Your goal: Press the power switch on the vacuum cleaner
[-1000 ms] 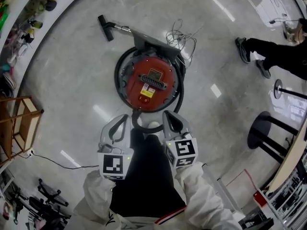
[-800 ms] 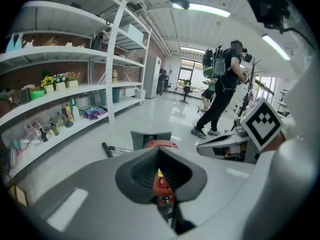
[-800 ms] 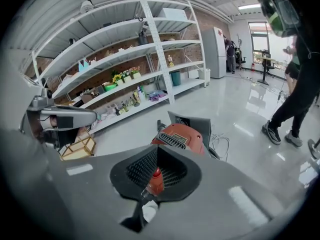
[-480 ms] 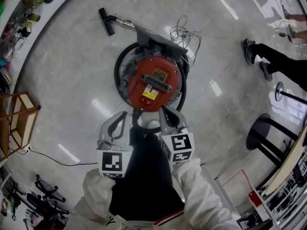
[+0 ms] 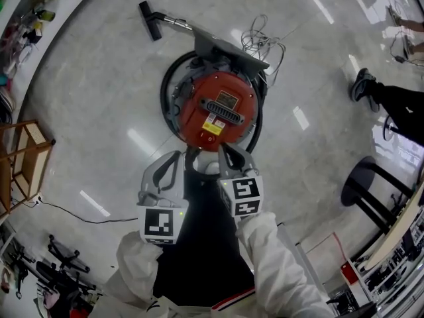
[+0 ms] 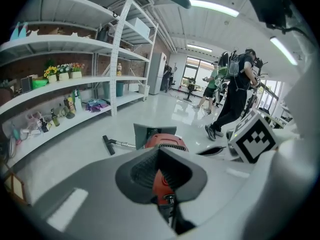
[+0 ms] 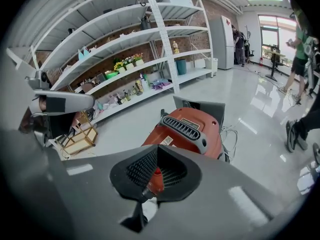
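Vacuum cleaner (image 5: 218, 111) sits on the glossy floor (image 5: 99, 85) straight ahead of the person, just beyond both gripper tips. It is a round red canister with a black hose (image 5: 165, 98) coiled about its base. The wand and floor nozzle (image 5: 149, 20) run off to the far left, and a loose cable (image 5: 260, 40) is heaped behind. A black ribbed handle (image 5: 225, 109) crosses the top, with a yellow label (image 5: 212, 124) just nearer.

Left gripper (image 5: 169, 164): jaws closed on each other, nothing between them (its own view shows only the canister through the hollow of the pads). Right gripper (image 5: 230, 154): likewise clenched and empty, with its tip close over the canister's near rim. Contact cannot be told.

Power switch: not picked out for certain in any view. Likely on the top shell near the handle.

Handling, as judgement:
- The shell looks like hard plastic, rigid, and the body fairly heavy.
- It is probably on castors, so a sideways shove could roll it on this slick floor.
- Nothing needs gripping; a closed jaw tip makes a fair blunt prod.
- Press straight down on the switch so the canister's own weight takes the push.
- Keep clear of hose and cable.

Second person (image 5: 391, 101) stands well off to the right, away from the work.
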Action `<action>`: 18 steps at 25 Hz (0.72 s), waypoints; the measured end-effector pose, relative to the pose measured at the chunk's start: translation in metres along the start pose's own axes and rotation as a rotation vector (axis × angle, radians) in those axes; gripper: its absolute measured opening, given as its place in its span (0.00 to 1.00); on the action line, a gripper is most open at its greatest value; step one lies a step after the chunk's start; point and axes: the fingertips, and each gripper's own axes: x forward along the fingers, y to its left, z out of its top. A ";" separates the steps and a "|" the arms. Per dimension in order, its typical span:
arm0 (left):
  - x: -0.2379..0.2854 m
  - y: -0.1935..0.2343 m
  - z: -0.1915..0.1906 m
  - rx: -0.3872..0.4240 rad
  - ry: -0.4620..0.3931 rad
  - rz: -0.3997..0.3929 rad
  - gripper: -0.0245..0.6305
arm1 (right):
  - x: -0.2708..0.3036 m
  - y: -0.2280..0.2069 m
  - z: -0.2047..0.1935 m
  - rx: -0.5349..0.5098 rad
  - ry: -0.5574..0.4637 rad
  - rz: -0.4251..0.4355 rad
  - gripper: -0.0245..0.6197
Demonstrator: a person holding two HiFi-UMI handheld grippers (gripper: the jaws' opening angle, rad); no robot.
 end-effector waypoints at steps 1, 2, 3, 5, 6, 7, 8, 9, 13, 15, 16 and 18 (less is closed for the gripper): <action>0.001 0.001 -0.002 -0.005 0.002 0.003 0.04 | 0.003 -0.001 -0.003 0.004 0.007 -0.004 0.04; 0.001 0.002 -0.004 -0.007 0.006 0.004 0.04 | 0.007 -0.002 -0.006 0.008 0.012 -0.006 0.04; 0.002 0.002 -0.006 -0.009 0.010 0.005 0.04 | 0.010 -0.002 -0.007 0.010 0.015 -0.006 0.04; 0.004 0.003 -0.009 -0.012 0.012 0.005 0.04 | 0.017 -0.001 -0.009 0.006 0.024 -0.001 0.04; 0.005 0.003 -0.009 -0.015 0.008 0.007 0.04 | 0.020 0.000 -0.011 0.002 0.032 0.002 0.04; 0.005 0.003 -0.008 -0.017 0.004 0.008 0.04 | 0.024 0.000 -0.013 -0.001 0.042 0.003 0.04; 0.005 0.003 -0.009 -0.019 0.003 0.007 0.04 | 0.026 0.001 -0.016 -0.003 0.052 0.002 0.04; 0.005 0.003 -0.010 -0.020 0.005 0.004 0.04 | 0.028 0.001 -0.019 -0.004 0.061 0.001 0.04; 0.002 0.001 -0.010 -0.026 0.008 -0.002 0.04 | 0.032 0.001 -0.029 -0.011 0.088 -0.010 0.04; 0.002 0.000 -0.009 -0.027 0.006 -0.004 0.04 | 0.033 0.000 -0.033 -0.014 0.097 -0.011 0.04; 0.002 0.000 -0.009 -0.026 0.005 -0.006 0.04 | 0.034 -0.001 -0.035 -0.016 0.099 -0.013 0.04; 0.002 -0.001 -0.010 -0.028 0.005 -0.007 0.04 | 0.037 -0.002 -0.038 -0.013 0.102 -0.014 0.04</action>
